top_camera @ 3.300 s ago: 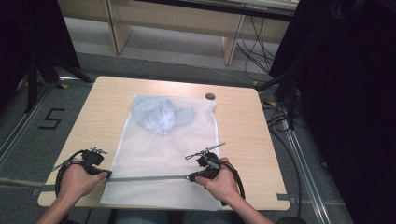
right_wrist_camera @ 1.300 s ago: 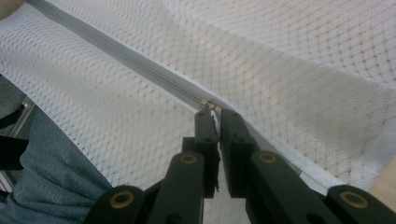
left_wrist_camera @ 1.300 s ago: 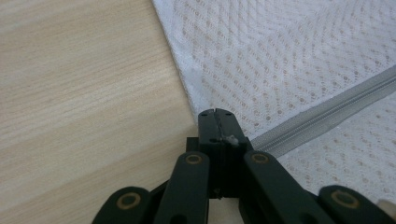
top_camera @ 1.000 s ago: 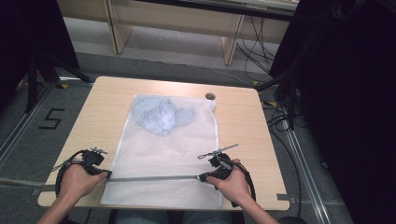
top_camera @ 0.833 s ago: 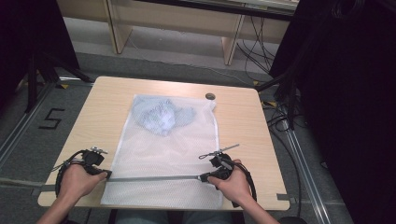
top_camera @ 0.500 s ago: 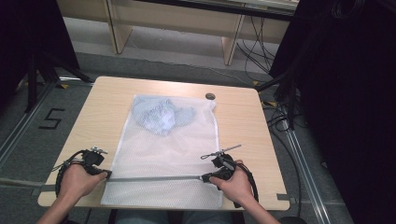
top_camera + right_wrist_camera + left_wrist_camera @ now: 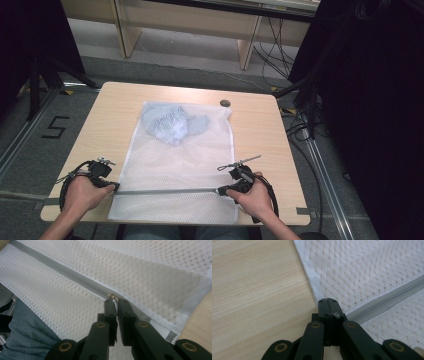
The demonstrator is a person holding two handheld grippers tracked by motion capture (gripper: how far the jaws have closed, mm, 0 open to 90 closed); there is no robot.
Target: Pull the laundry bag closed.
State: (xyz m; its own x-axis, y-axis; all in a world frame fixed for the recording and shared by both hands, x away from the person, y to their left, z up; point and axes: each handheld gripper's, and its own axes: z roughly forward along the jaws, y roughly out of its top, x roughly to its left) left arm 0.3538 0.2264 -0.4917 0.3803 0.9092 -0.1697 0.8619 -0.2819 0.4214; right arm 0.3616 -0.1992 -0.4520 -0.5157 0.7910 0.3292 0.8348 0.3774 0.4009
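Currently, one white mesh laundry bag (image 7: 180,165) lies flat on the wooden table (image 7: 260,130), with a bluish garment (image 7: 172,122) inside near the far end. A grey zipper (image 7: 165,191) runs across the near end. The left gripper (image 7: 327,301), jaws pressed together, pinches the bag's edge at the zipper's left end. The right gripper (image 7: 113,301), jaws nearly closed, grips the zipper pull (image 7: 111,296) toward the bag's right side.
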